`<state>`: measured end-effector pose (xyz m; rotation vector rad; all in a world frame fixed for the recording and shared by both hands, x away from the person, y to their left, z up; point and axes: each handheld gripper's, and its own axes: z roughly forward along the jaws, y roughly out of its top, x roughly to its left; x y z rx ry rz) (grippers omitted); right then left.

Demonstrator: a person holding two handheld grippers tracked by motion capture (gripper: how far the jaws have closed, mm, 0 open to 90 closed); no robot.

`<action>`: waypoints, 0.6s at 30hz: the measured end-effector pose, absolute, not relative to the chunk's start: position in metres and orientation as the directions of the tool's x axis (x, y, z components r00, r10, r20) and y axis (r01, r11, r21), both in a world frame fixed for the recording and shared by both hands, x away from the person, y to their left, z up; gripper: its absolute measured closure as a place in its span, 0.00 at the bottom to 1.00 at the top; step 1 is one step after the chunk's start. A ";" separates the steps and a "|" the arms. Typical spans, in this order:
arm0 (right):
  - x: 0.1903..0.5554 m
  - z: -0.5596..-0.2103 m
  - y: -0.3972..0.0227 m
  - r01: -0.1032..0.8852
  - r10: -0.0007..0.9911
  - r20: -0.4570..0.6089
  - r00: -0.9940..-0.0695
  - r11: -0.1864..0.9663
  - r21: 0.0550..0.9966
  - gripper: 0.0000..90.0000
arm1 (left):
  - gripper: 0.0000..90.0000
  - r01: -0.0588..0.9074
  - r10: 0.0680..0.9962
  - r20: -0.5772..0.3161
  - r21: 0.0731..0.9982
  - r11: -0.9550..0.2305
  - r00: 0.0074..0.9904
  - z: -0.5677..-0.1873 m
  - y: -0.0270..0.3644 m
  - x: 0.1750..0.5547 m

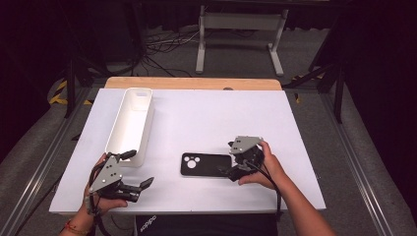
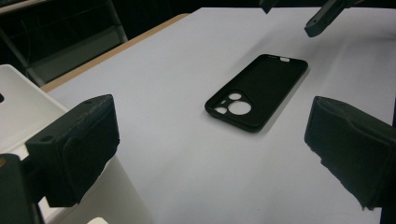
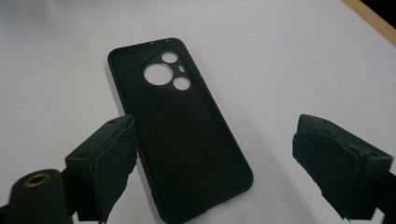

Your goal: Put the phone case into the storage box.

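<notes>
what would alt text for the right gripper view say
A black phone case lies hollow side up on a white table, camera cutouts at its far end. The right gripper is open, one finger over the case's near left edge.

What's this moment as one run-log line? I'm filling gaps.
left hand-held gripper: open, beside white bin | right hand-held gripper: open at phone case end | case flat on table
</notes>
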<state>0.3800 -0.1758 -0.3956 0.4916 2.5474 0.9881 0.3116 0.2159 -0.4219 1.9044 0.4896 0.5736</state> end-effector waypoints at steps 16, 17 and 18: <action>0.418 -0.392 -0.119 0.131 0.280 -0.220 -0.935 0.845 0.519 0.42 | 0.04 0.093 0.552 0.154 0.915 -0.394 0.820 -0.425 0.212 0.313; 0.418 -0.392 -0.119 0.131 0.280 -0.220 -0.935 0.845 0.519 0.42 | 0.04 0.094 0.548 0.153 0.914 -0.395 0.822 -0.425 0.213 0.313; 0.420 -0.393 -0.115 0.125 0.270 -0.218 -0.938 0.849 0.514 0.44 | 0.04 0.094 0.549 0.153 0.914 -0.395 0.822 -0.425 0.213 0.313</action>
